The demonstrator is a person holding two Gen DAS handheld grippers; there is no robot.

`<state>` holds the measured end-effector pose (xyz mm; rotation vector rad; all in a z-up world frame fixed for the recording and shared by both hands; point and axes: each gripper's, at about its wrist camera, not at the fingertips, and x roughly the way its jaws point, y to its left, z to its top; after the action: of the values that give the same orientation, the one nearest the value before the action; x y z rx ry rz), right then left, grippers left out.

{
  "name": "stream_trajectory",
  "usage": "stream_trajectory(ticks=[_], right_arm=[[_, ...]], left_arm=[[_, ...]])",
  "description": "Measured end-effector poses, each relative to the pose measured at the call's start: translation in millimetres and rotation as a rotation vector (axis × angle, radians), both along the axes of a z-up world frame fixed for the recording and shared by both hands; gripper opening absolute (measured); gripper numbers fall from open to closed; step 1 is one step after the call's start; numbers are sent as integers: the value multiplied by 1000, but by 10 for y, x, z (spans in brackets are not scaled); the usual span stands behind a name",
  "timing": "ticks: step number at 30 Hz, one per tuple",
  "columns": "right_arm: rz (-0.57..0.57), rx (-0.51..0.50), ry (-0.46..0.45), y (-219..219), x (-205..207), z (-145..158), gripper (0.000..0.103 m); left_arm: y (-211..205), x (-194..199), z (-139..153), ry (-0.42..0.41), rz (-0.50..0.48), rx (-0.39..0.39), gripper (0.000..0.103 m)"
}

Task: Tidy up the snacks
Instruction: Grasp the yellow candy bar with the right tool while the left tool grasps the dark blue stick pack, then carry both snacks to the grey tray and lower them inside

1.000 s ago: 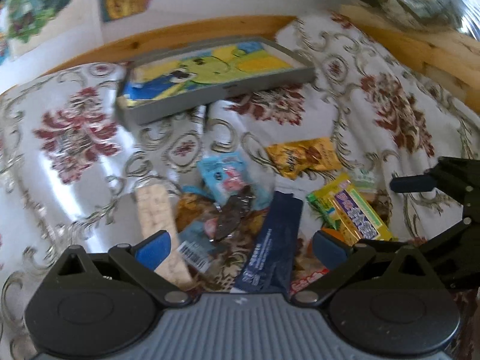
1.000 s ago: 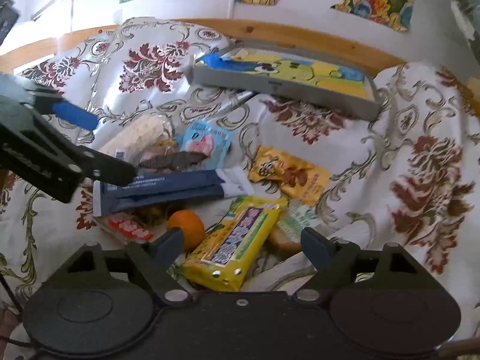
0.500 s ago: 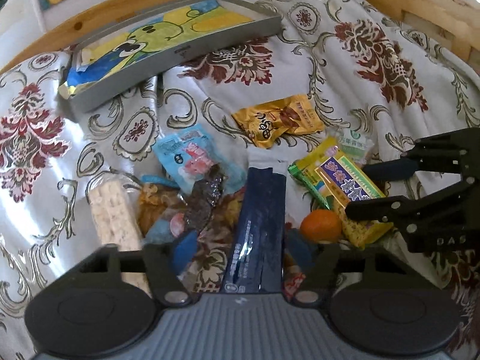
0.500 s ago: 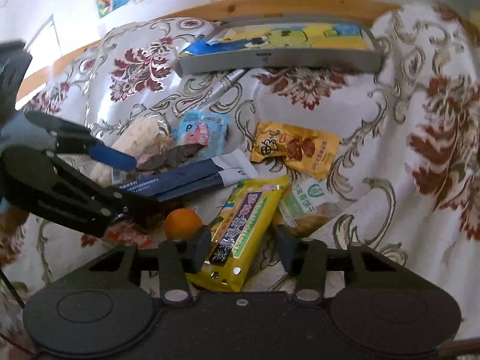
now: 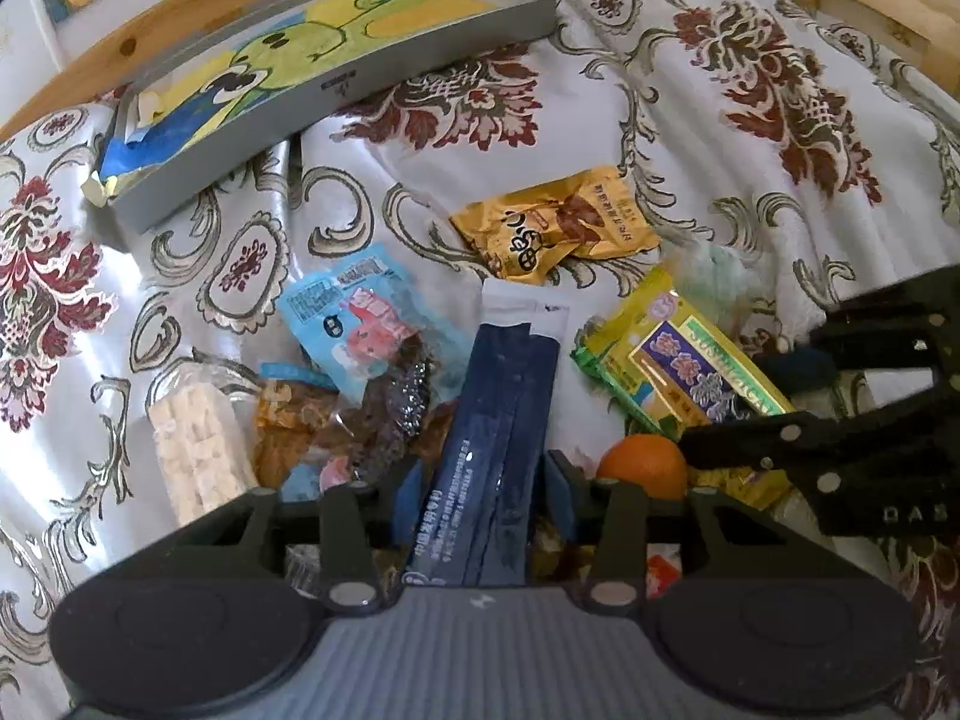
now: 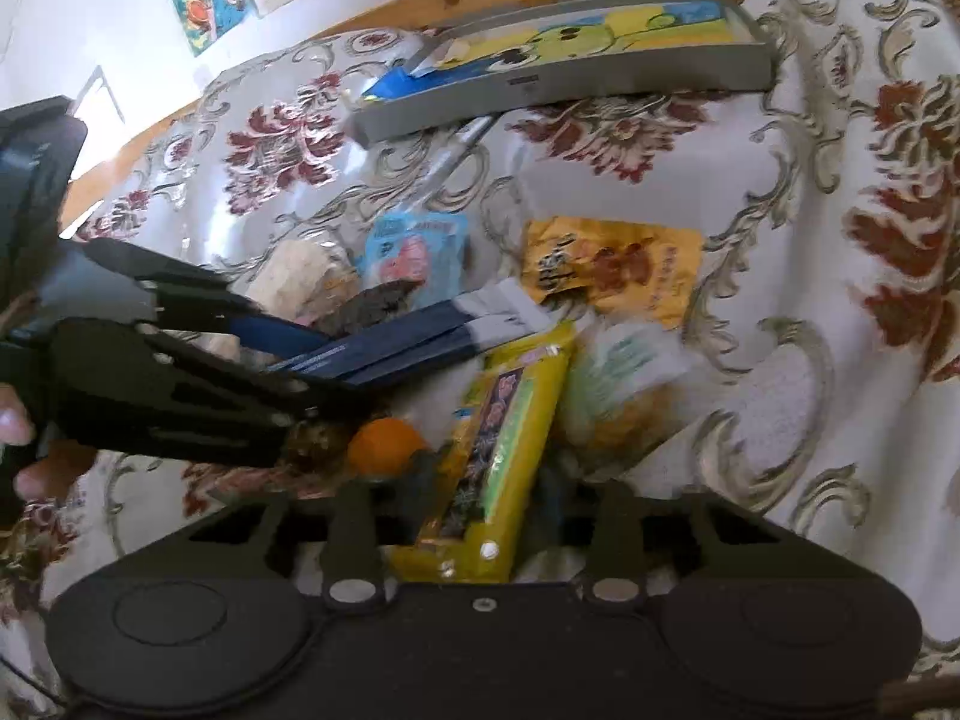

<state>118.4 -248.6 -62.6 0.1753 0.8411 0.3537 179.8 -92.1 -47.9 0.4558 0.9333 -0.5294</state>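
Floral cloth carries scattered snacks before a grey tray. Left gripper clamps the navy packet; right gripper clamps the yellow bar.

We read "DAS" in pale capitals on the black body of the right hand-held gripper, in the left wrist view. The yellow snack bar carries a green edge strip with Latin capitals, too blurred for us to spell out, and a purple panel of unreadable characters. The dark blue packet shows a line of white print, and the golden pouch shows black characters; we cannot read either.
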Motion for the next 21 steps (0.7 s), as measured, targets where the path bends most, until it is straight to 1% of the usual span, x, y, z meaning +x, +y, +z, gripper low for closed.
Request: stream_trajectory(ticks=[1, 5, 7, 9, 11, 12, 16, 18, 21], right_arm=[[2, -1, -1, 20, -4, 14, 30], [26, -20, -38, 89, -57, 80, 20], [22, -29, -49, 108, -73, 107, 19], [27, -62, -65, 147, -99, 129, 18], [39, -118, -102, 208, -142, 170, 13], [54, -164, -135, 259, -178, 200, 12], [110, -294, -222, 392, -303, 244, 12], [127, -341, -254, 436, -356, 253, 11], [140, -421, -342, 497, -443, 319, 11]], left_arm=[[4, -14, -1, -4, 8, -3, 42], [36, -80, 19, -10, 35, -21, 38], [55, -122, 30, -12, 44, -26, 35], [74, -170, 50, -12, 58, -37, 32], [112, -221, 83, -3, 90, -67, 30], [128, -245, 101, 3, 104, -78, 28], [175, -340, 174, 11, 147, -114, 25], [198, -382, 205, 14, 172, -128, 24], [233, -455, 291, -17, 203, -148, 23]])
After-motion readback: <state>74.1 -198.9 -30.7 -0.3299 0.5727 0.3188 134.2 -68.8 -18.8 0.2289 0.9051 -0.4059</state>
